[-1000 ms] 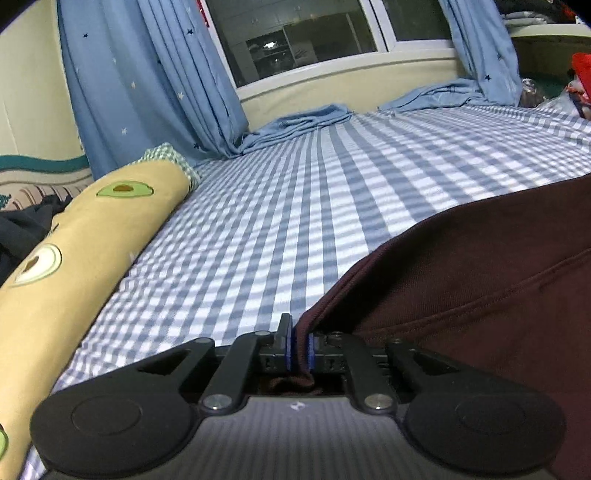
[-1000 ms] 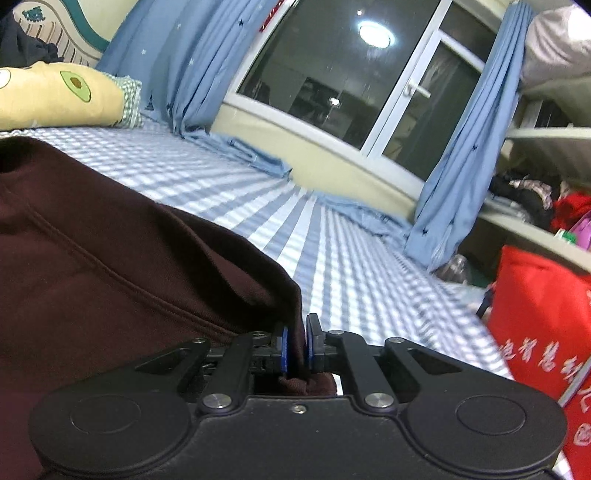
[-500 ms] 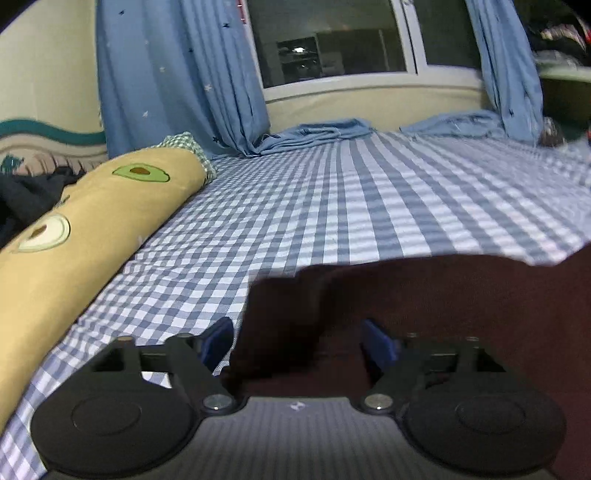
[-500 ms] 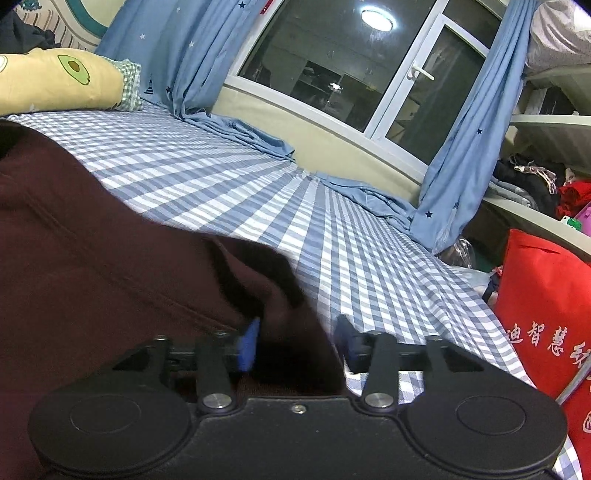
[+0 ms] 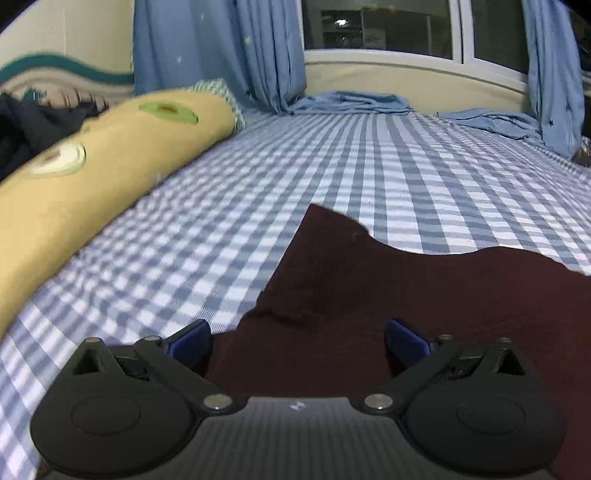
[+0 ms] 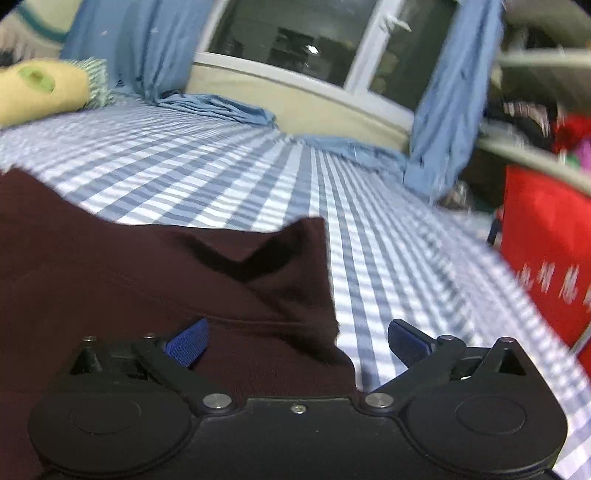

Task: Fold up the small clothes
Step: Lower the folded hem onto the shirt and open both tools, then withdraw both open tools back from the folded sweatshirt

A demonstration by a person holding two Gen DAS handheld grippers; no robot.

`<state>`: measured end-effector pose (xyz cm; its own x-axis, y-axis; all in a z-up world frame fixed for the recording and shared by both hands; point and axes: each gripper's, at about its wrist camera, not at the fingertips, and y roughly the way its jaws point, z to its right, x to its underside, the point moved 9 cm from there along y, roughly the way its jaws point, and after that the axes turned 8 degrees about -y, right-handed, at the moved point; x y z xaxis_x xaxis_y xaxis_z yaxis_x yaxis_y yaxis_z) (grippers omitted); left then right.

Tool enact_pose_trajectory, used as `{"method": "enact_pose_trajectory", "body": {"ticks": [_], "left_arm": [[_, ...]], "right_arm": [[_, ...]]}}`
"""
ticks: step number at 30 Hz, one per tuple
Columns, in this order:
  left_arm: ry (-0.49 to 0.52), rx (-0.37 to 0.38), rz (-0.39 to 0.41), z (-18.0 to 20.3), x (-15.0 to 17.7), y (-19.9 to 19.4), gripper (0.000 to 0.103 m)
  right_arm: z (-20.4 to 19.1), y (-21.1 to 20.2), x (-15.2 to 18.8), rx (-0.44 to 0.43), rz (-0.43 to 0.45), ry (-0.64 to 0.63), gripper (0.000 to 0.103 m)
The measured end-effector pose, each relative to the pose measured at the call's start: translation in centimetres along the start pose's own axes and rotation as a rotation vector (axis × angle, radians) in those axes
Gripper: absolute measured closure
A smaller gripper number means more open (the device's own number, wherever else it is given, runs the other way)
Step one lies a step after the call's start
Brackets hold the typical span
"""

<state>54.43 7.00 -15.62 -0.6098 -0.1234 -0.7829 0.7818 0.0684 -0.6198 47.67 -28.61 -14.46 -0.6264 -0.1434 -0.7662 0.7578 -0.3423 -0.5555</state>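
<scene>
Across both views, bed sheet (image 5: 332, 177), blue-and-white check, filling the middle of each frame from the lower edge up to the wall below the window (image 5: 388, 29).

Garment (image 5: 424, 306), dark maroon, lying flat on the sheet. Left wrist view: lower right of the frame, one corner pointing up toward the centre. Right wrist view (image 6: 147, 280): lower left and centre, a folded corner standing up near the middle, a seam running across just ahead of the fingers.

Curtains (image 5: 221, 48), blue, hanging at upper left and upper right, their hems bunched on the sheet.

Long pillow (image 5: 92, 177), yellow with avocado print, along the left edge of the left wrist view.

Bag (image 6: 546, 240), red with lettering, blurred, right edge of the right wrist view.

Left gripper (image 5: 297, 343), bottom centre, jaws wide apart, clamping nothing, maroon cloth lying between them.

Right gripper (image 6: 297, 341), bottom centre, jaws wide apart, the garment's edge lying between them.
</scene>
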Motion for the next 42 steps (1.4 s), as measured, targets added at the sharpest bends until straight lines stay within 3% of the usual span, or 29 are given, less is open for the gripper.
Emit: {"method": "enact_pose_trajectory", "body": {"ticks": [5,7,15,18,23,31,37,42], "left_arm": [[-0.052,0.038,-0.022,-0.7,0.2,0.3,0.000],[-0.060,0.044,-0.025,-0.7,0.3,0.3,0.000],[-0.100,0.043,-0.007,-1.2,-0.1,-0.4,0.001],[-0.138,0.024,0.036,-2.2,-0.4,-2.7,0.001],[-0.184,0.056,0.110,-3.9,0.1,-9.2,0.001],[-0.219,0.069,0.140,-7.7,6.8,-19.7,0.001],[-0.237,0.067,0.117,-10.1,11.0,-24.3,0.001],[-0.289,0.115,0.091,-11.5,13.6,-25.4,0.001]], "right_arm": [[2.0,1.4,1.4,-0.176,-0.072,0.250,0.001],[2.5,1.4,1.6,-0.206,-0.065,0.308,0.000],[2.6,0.9,1.6,-0.202,-0.055,0.317,0.000],[2.6,1.0,1.5,-0.204,-0.054,0.320,0.000],[3.0,0.8,1.5,-0.210,-0.038,0.340,0.000],[4.2,-0.2,1.8,-0.185,-0.003,0.410,0.000],[5.1,-0.7,1.9,-0.210,-0.008,0.499,0.000],[6.1,-5.0,2.0,-0.129,-0.011,0.537,0.000]]}}
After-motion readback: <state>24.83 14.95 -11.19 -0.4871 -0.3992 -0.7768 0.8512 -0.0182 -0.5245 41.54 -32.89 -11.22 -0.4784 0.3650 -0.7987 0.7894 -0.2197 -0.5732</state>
